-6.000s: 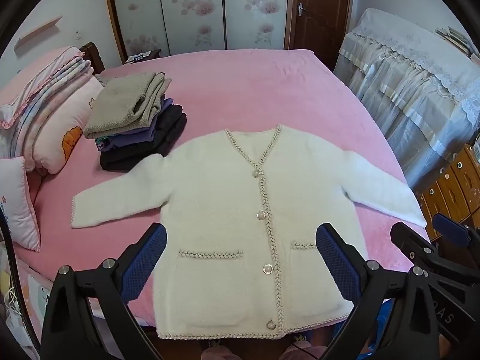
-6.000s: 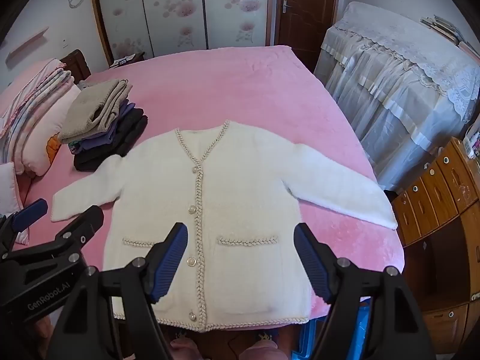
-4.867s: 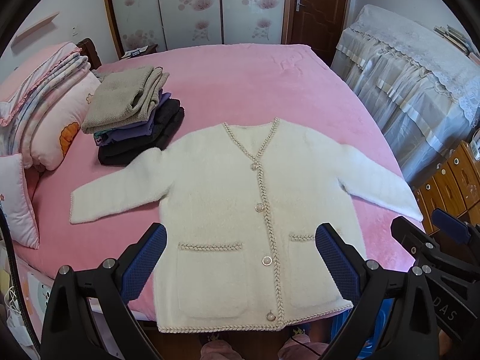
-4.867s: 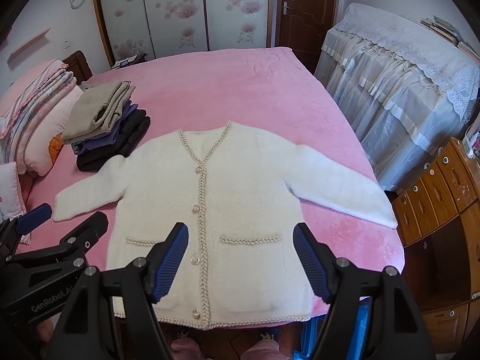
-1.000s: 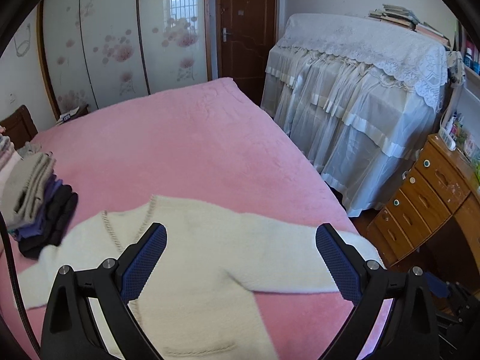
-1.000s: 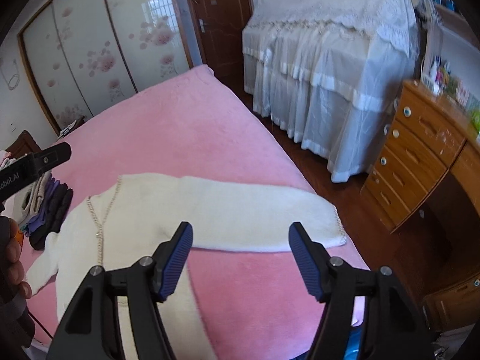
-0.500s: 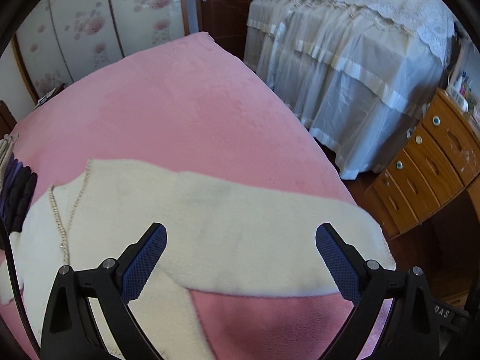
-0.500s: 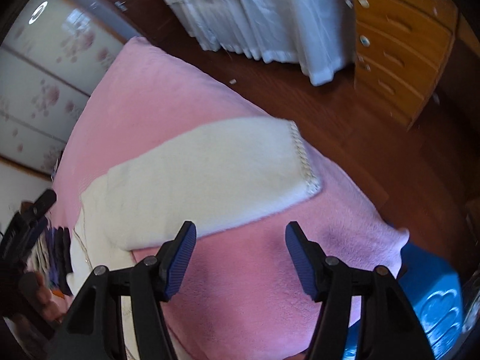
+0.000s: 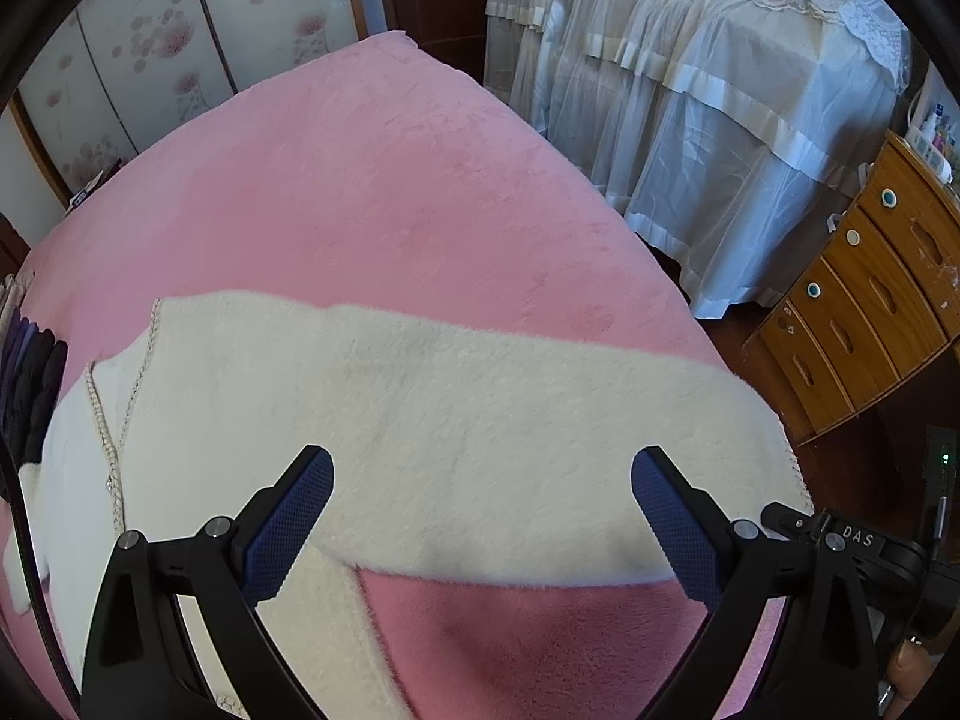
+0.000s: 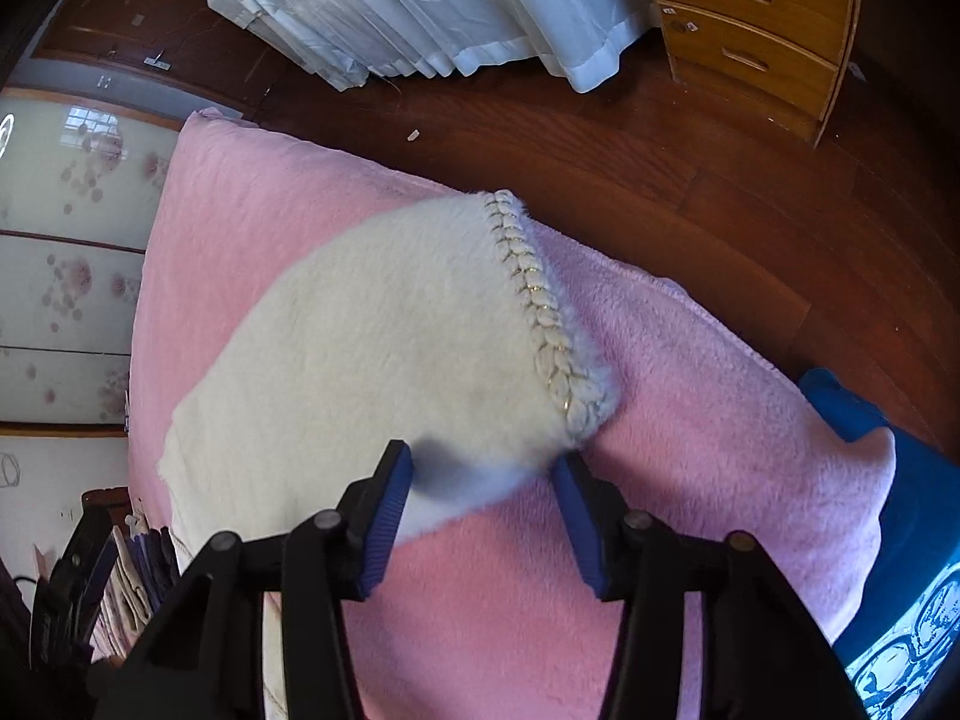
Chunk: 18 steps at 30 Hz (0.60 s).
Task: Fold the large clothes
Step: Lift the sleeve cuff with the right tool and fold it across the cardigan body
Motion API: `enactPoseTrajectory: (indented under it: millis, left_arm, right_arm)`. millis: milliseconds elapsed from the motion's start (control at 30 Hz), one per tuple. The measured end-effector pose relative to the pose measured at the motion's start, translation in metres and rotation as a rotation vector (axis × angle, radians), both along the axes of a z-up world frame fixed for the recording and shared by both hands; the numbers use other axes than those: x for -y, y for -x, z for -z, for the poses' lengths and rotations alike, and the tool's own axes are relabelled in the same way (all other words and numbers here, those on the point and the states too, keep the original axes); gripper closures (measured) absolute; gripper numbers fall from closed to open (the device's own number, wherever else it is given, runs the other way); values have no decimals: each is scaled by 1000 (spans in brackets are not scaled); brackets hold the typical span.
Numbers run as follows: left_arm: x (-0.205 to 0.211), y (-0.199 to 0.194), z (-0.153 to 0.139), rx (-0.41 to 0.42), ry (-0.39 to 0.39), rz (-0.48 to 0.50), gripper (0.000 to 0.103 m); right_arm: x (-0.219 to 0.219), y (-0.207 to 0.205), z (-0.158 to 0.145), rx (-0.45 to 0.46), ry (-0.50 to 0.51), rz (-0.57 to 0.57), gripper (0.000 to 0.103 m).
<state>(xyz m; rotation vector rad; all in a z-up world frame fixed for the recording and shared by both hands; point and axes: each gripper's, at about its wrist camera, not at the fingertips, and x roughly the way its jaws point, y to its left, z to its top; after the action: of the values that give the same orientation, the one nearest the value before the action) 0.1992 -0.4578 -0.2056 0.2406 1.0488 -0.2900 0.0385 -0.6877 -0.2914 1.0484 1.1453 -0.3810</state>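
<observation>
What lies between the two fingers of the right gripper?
In the right wrist view, the lower edge of the white cardigan's sleeve, near its braided cuff, lies between the closing fingers of the right gripper.

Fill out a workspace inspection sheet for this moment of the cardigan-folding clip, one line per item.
Surface: pink bed blanket, bare on its far half.
Job's things: white cardigan lies flat, its sleeve stretched out to the bed's edge, braided cuff outermost.
Clutter: stack of folded clothes at the bed's far side.
Grippers: left gripper open wide above the mid-sleeve; right gripper has just been closing, its jaws straddling the sleeve's lower edge near the cuff, pads not yet pinching.
Cables: nothing seen.
Surroundings: lace-covered furniture, wooden drawers, floral wardrobe doors, wooden floor.
</observation>
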Motion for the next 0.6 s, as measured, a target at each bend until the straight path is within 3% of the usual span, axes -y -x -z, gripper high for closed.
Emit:
enactPoseTrajectory:
  millis: [67,133,233,367,600]
  left_arm:
    - [-3,0,-1,0,-6,-6,4]
    - [-5,0,-3,0,-11,-11,4]
    - [-12,2,-9,-1,-11,-21,4]
    - [-26,3,-19,-3,-7,-45,4]
    - [-67,0,-35,-16,30,-95,4]
  right_arm:
    - [2,-1,3,-4,2,11,63]
    - [3,-2,4,1,9,11,79]
    - [4,-4,-1,24,16,-6,89]
    - [-6,-14,-30,50,109,-64,91]
    - [-37,-38,-105,197,237,-193,91]
